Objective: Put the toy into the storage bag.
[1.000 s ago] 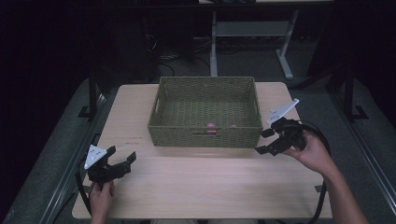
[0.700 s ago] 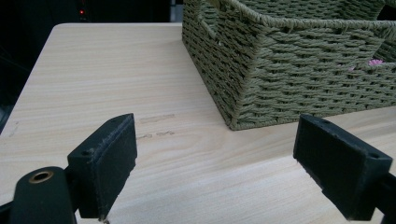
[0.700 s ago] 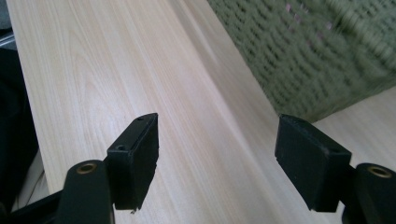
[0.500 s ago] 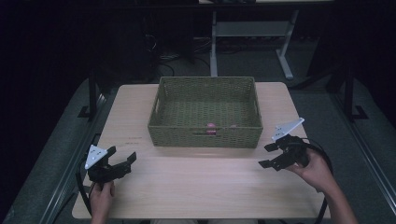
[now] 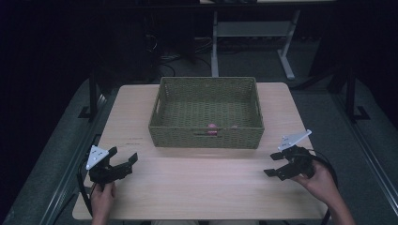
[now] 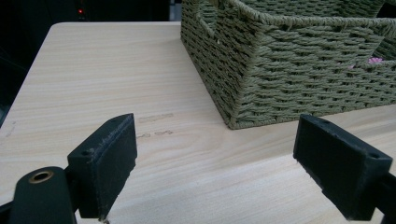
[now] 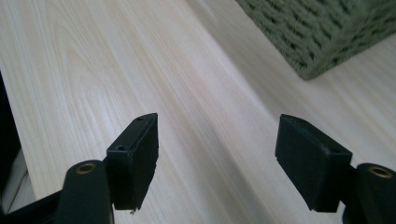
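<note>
Woven basket (image 5: 206, 136) is centred beyond both grippers; left gripper (image 5: 123, 165) and right gripper (image 5: 276, 164) are held agape and empty on the worktop (image 5: 197, 187), roughly equidistant.

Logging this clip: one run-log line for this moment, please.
left gripper: open, empty | right gripper: open, empty | green woven basket: small pink item inside

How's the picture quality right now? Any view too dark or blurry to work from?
High view: dim, with black surroundings; the table and basket are readable, the pink item inside too small to identify. Left gripper view: bright and sharp on the basket weave. Right gripper view: washed-out glare on the wood, basket corner soft.
</note>
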The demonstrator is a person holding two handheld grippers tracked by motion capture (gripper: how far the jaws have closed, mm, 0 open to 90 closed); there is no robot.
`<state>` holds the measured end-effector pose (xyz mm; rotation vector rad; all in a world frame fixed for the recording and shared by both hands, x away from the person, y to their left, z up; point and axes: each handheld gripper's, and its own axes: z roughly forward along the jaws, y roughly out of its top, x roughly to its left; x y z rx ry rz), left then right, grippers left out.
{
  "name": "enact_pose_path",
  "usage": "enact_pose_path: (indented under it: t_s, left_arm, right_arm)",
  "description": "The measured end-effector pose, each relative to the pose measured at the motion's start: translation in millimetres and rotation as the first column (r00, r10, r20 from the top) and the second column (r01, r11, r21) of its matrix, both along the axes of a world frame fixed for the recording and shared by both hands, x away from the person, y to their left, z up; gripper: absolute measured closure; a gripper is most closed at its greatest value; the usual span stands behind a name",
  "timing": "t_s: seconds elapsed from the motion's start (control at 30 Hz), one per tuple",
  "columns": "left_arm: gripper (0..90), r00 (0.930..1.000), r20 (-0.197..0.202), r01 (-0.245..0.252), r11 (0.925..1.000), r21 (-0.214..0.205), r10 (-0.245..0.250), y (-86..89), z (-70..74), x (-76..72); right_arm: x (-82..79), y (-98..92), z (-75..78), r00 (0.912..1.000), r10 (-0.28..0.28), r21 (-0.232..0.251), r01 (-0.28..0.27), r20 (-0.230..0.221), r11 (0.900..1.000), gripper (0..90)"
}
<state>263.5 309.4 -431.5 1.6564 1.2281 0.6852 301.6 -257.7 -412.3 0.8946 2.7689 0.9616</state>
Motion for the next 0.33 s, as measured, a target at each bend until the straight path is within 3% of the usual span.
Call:
enact_pose_path:
  t_s: [0.33]
  left_arm:
    - [13.0,1.0,0.0,0.006,1.0,0.004,-0.006,-1.6,-0.6,1.4]
  right_arm:
    - [-24.8,-3.0,-18.9,0.9993,-0.037,-0.001,0.037,0.012,0.9993,27.4]
